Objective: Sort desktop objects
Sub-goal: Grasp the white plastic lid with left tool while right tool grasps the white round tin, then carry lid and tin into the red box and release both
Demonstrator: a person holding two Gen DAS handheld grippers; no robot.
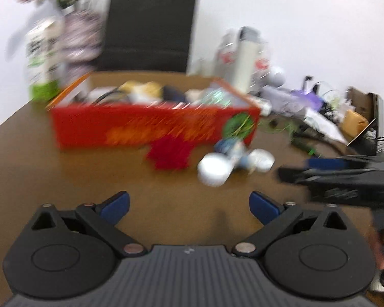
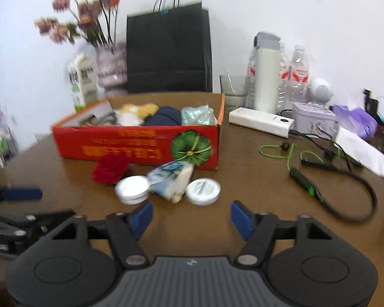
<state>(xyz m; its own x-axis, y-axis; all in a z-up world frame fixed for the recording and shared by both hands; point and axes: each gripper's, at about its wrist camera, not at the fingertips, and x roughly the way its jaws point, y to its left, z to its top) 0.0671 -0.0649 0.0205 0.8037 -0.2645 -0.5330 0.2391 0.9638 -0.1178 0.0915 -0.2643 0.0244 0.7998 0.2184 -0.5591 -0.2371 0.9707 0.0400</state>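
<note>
Both of my grippers hover empty over the brown wooden table (image 2: 243,179), the left gripper (image 1: 189,206) and the right gripper (image 2: 190,216) each with blue-padded fingers spread wide. Ahead of my right fingers, apart from them, lie a round white tin (image 2: 203,191), a blue-and-white soft packet (image 2: 171,179), a second white round tin (image 2: 132,189) and a red fuzzy flower (image 2: 110,170). Just behind that cluster stands the open red cardboard box (image 2: 138,144), already holding several items

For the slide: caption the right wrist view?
Open right gripper faces round tins, a packet and red box.
</note>
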